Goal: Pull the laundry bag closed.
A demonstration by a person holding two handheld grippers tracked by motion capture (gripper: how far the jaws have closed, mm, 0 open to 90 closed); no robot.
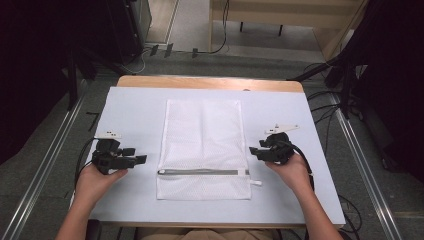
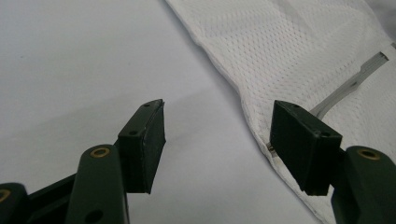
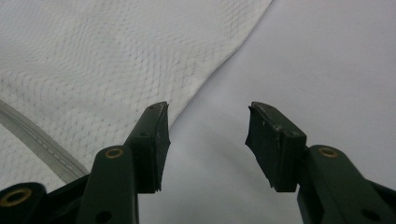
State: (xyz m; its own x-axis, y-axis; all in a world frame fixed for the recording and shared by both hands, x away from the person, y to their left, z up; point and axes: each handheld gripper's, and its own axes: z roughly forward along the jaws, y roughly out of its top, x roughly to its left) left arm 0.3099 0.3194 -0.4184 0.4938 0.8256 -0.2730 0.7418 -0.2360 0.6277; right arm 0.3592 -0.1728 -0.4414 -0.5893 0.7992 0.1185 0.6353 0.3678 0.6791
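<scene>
Pale blue sheeting covered the table, and on it a white mesh bag lay flat in the middle, its grey zipper running across near the person's edge with the white pull tab at the right end. The zipper looked closed along its whole length. Both hands sat at the bag's sides — the left gripper just beside the left edge near the zipper's end, the right gripper at the right edge just above the pull. Each had its jaws apart and held nothing; in the left gripper view the bag's hem ran up to the right-hand jaw, and in the right gripper view the mesh edge ran past the left-hand jaw.

I judged this the approach, before any grasp. Next, one gripper would need to pin the fabric by the zipper while the other closed on that small tab — a fine target, easy to miss.
</scene>
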